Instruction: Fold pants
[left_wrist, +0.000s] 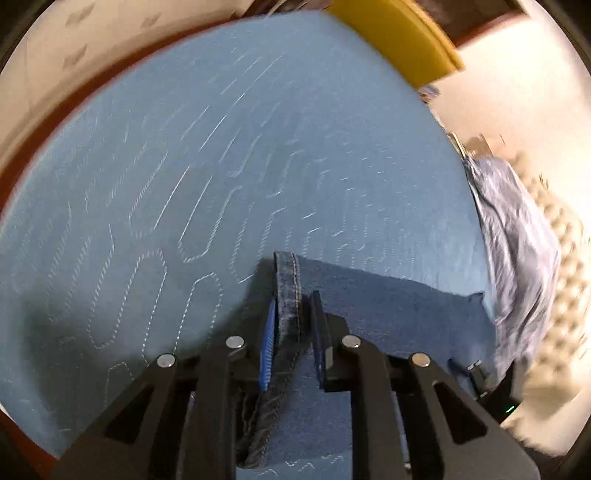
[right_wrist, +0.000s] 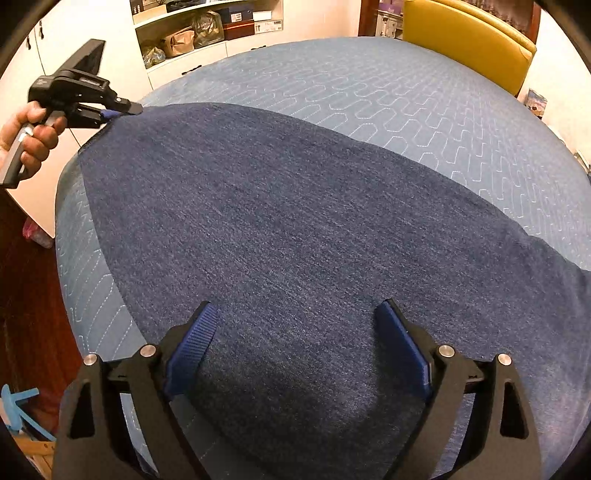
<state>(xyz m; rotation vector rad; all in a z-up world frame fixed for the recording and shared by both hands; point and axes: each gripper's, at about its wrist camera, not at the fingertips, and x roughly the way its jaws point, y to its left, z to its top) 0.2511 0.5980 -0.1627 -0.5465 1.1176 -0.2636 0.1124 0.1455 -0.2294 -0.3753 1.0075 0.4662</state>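
Observation:
Dark blue denim pants lie spread across a light blue quilted table cover. My left gripper is shut on a stitched hem of the pants and holds it raised; it also shows in the right wrist view at the cloth's far left corner. My right gripper is open, its blue-padded fingers hovering low over the near part of the pants, holding nothing.
A yellow chair stands at the table's far side. Shelves with bags line the back wall. Another bluish garment lies off the table's right edge in the left wrist view. Dark red floor shows on the left.

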